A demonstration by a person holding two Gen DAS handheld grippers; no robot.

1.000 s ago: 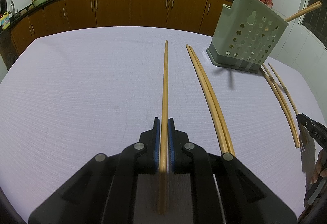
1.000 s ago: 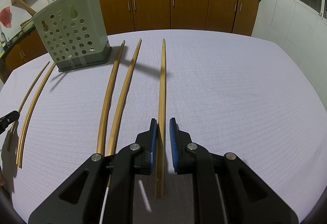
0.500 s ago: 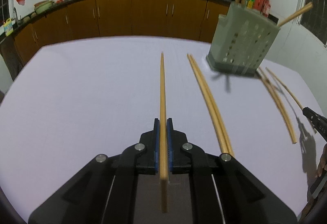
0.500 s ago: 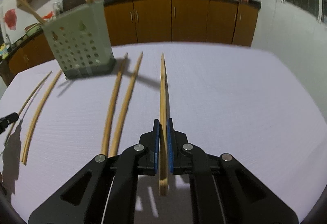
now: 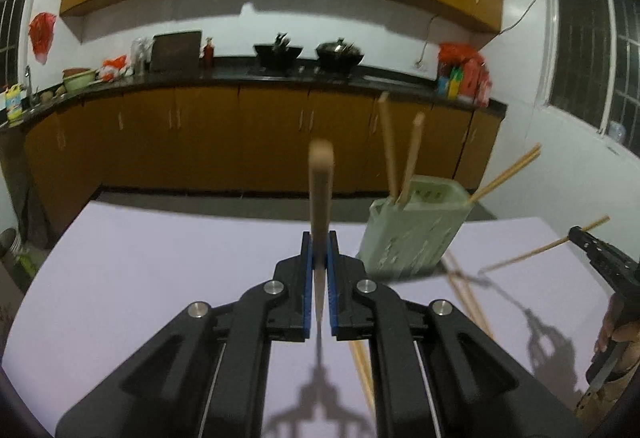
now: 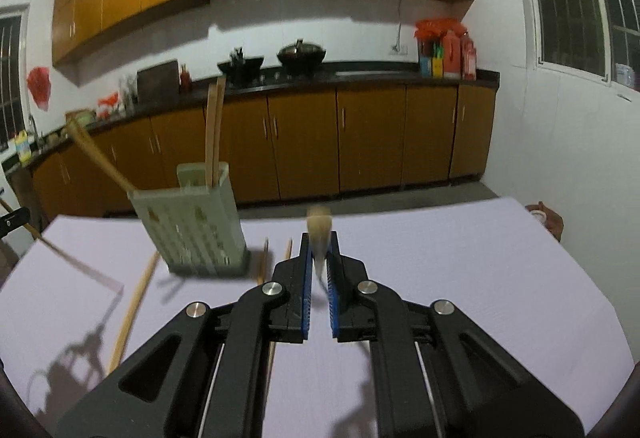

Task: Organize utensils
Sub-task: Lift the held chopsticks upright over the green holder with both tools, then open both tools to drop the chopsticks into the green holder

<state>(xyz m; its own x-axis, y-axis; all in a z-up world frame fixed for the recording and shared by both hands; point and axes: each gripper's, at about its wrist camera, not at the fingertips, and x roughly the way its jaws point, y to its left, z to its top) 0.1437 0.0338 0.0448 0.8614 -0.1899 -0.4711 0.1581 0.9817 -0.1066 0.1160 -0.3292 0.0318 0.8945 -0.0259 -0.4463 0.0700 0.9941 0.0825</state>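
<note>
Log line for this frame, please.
left gripper: shut on chopstick | right gripper: shut on chopstick | both airborne | holder: upright

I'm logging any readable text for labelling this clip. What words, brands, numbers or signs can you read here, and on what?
None can be read.
Yellow bottle by the sink: has a label, too small and blurred.
Red and coloured packages on the counter: print too blurred.
Green chopstick holder: only holes, no lettering visible.
Left tongs and right tongs, each shut on a chopstick: no markings visible.
</note>
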